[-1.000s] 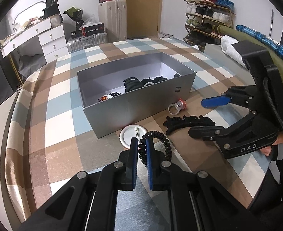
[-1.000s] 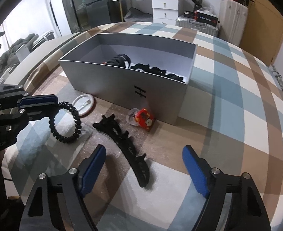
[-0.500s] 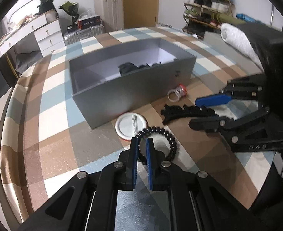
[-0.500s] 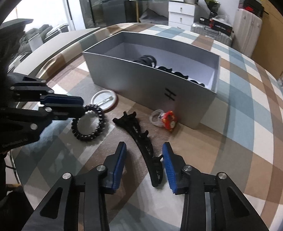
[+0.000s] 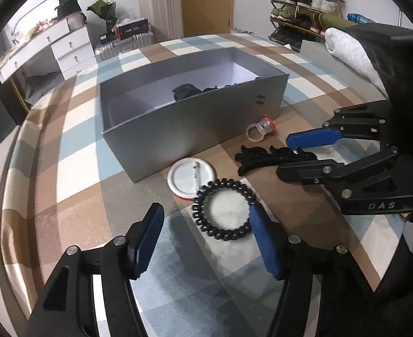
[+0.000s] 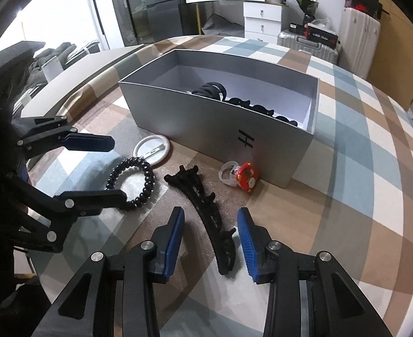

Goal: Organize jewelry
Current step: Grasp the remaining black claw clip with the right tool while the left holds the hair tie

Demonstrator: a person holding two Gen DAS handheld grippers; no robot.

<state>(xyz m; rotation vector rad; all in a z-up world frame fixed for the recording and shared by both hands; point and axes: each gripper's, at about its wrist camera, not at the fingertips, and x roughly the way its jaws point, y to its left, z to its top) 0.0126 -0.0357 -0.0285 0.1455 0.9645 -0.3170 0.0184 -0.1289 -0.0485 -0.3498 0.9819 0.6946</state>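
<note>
- The left gripper [image 5: 206, 241] is spread wide. Its jaws have just been opening, and the black coil bracelet [image 5: 224, 209] lies flat on the checked cloth [image 5: 74, 129] between the blue pads [image 5: 147, 241], free of the left pad and close against the right one. No grip is held.
- The bracelet rests just beside the white round badge [image 5: 191, 178], its rim overlapping the badge edge in the left wrist view. Both lie in front of the long wall of the grey box [image 5: 178, 123], not in it.
- The right gripper [image 6: 210, 244] is half open and straddles the near end of the long black hair clip [image 6: 206, 210]. Its jaws have just been closing. A gap shows on both sides of the clip, so the pads are not yet pressing on it.
- The clip lies lengthwise away from the right gripper, which lets the jaws close across its narrow width; this is judged to be the reason for the approach from its end.
- A clear ring with a red ornament [image 6: 241, 175] lies near the box corner, apart from the clip.
- The box is open at the top and already holds dark items whose kind cannot be told. It is judged to be the collection point for the loose pieces.
- Judged step: gripping the clip, for transfer into the box. Four pieces remain outside.
</note>
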